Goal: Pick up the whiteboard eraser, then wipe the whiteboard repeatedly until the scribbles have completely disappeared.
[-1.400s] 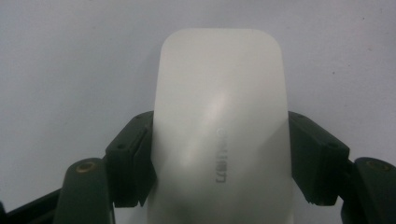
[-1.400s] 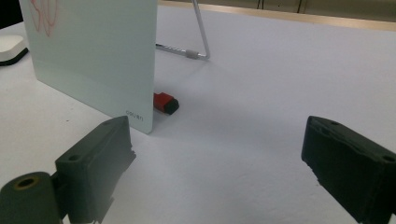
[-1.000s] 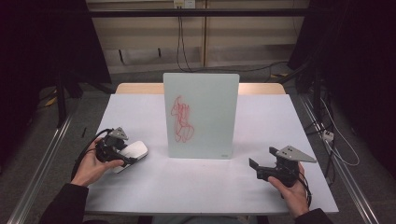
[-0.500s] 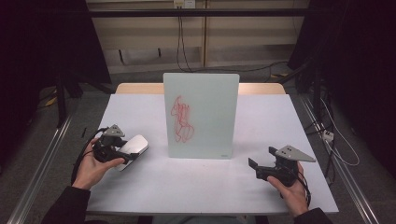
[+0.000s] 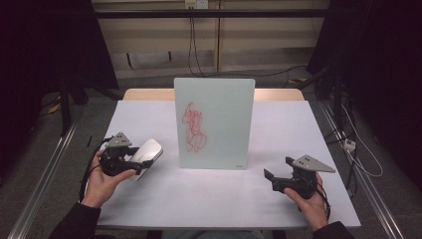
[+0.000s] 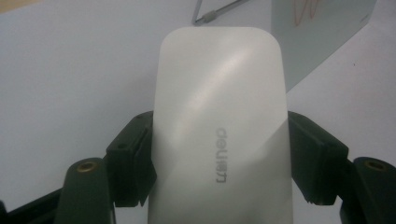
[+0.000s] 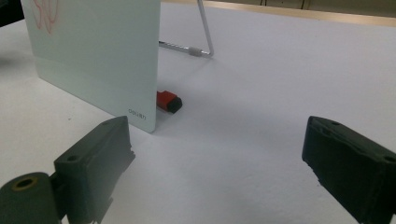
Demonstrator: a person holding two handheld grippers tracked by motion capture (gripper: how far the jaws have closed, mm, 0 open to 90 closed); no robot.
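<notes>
Two grippers are held above the white table (image 5: 164, 199): the left gripper (image 5: 130, 160) is clamped on a white board eraser (image 5: 147, 155), lifted off the surface, while the right gripper (image 5: 276, 174) is spread wide, holding nothing. Farther back, a scribbled glass whiteboard (image 5: 215, 124) is propped upright, a red marker (image 7: 168, 101) lying behind it.

Board (image 5: 215, 122) stands upright mid-table (image 5: 199, 199), nearer the far edge, propped by a wire stand (image 7: 201, 32) behind it. Marker (image 7: 168, 101) lies on the tabletop behind the board's right bottom corner. Eraser (image 5: 147, 155) left of board, in left gripper (image 5: 130, 160). Right gripper (image 5: 278, 177) near front right corner.
</notes>
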